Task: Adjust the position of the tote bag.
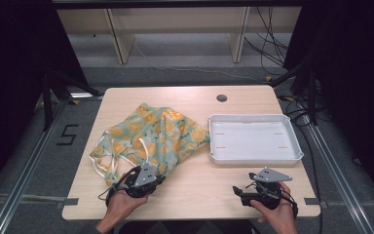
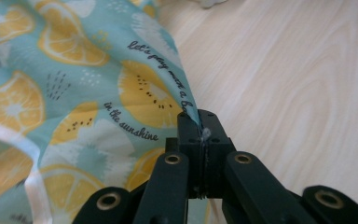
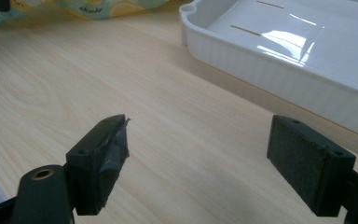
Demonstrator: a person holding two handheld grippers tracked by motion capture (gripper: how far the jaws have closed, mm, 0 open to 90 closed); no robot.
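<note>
At the near edge of a light wooden tabletop, a person's two hands each grip a tool. The left hand-held gripper has its jaws clamped flat together on the near right edge of a teal cloth printed with orange citrus slices; in the left gripper view the left hand-held gripper pinches a thin fold of that cloth between its pads, the fabric bearing script lettering and a white strap running along its lower left. The right hand-held gripper rests low over bare wood near the right front corner, jaws spread wide with nothing between them; the right gripper view shows the right hand-held gripper open above the wood grain. Farther back, the cloth lies crumpled across the left centre of the tabletop, touching the surface. Just beside it to the right sits a shallow white tray, also visible in the right gripper view as the tray. Beyond the tray, a dark round grommet marks the far edge.
</note>
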